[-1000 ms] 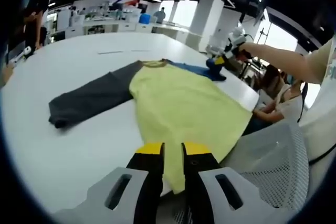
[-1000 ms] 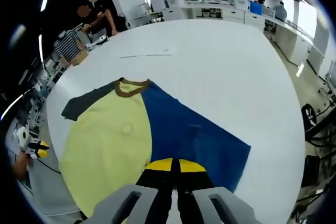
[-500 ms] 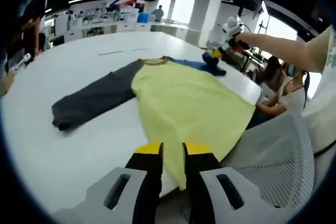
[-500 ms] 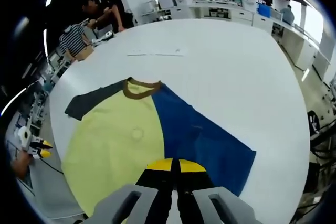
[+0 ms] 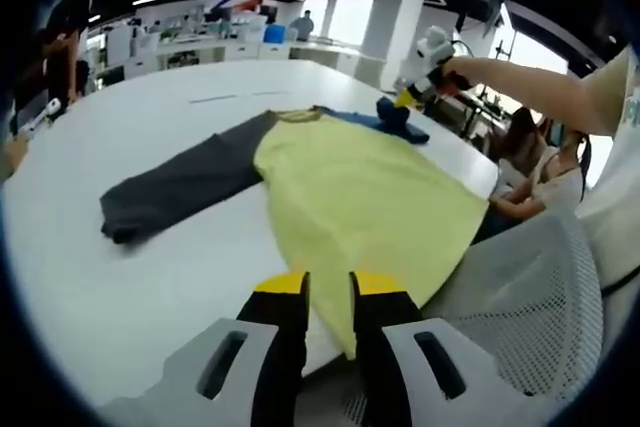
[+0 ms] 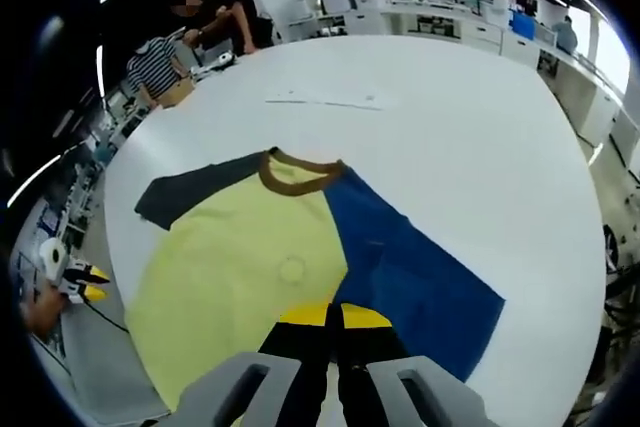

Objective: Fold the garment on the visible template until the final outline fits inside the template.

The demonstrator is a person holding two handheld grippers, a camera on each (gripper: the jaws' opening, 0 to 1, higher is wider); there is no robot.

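The garment (image 5: 350,187) lies flat on the white table (image 5: 120,277): a yellow body (image 6: 240,257), brown collar (image 6: 300,169), dark grey sleeve (image 5: 175,187) and blue sleeve (image 6: 410,267). My left gripper (image 5: 326,292) is at the table's near edge, shut on the yellow hem, which hangs between its jaws. My right gripper (image 6: 333,315) is shut on the end of the blue sleeve. In the left gripper view the right gripper (image 5: 408,99) holds that blue cloth bunched up a little above the table. The left gripper (image 6: 85,282) appears small at the far left of the right gripper view.
Thin tape marks (image 6: 320,99) lie on the table beyond the collar. A mesh chair (image 5: 520,297) stands by the table edge near the left gripper. A seated person (image 5: 530,187) is beside the table, and other people (image 6: 190,37) stand at its far side.
The right gripper has carried the blue sleeve end a little inward over the table and slightly higher. The left gripper has kept its hold on the hem almost in place.
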